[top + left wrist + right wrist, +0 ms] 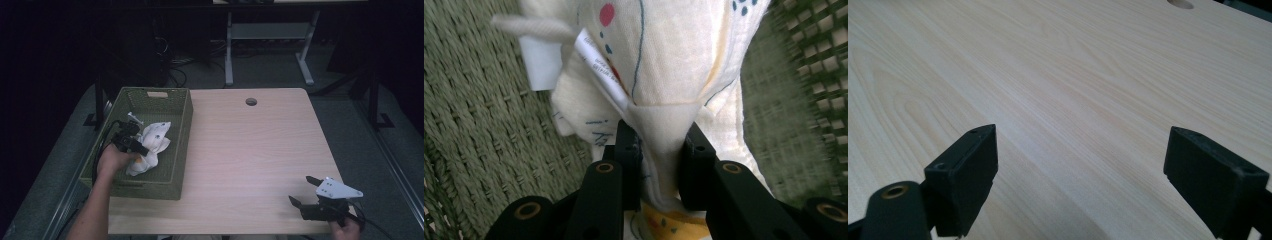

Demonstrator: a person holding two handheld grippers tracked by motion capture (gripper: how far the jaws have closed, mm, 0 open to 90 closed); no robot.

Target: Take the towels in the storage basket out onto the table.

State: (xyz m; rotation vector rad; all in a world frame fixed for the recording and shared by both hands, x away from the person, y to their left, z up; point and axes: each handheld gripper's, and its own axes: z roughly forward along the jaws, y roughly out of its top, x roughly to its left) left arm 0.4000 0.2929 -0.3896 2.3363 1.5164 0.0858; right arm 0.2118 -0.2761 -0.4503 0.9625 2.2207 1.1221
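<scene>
A cream cloth [152, 142] printed with coloured dots and lines lies bunched inside a green woven basket [177, 107] at the table's left. My left gripper [142, 150] is down in the basket and shut on a fold of that cloth [664, 75], which is pinched between the two black jaws; a white label sticks out of the fabric. My right gripper [301, 190] rests low over the bare wood near the table's front right corner, jaws wide apart with nothing between them [1080, 175].
The light wooden table [250, 150] has a round cable hole [251, 101] near its far edge. Beyond the table stand a white desk frame [270, 35] and dark cables on the floor.
</scene>
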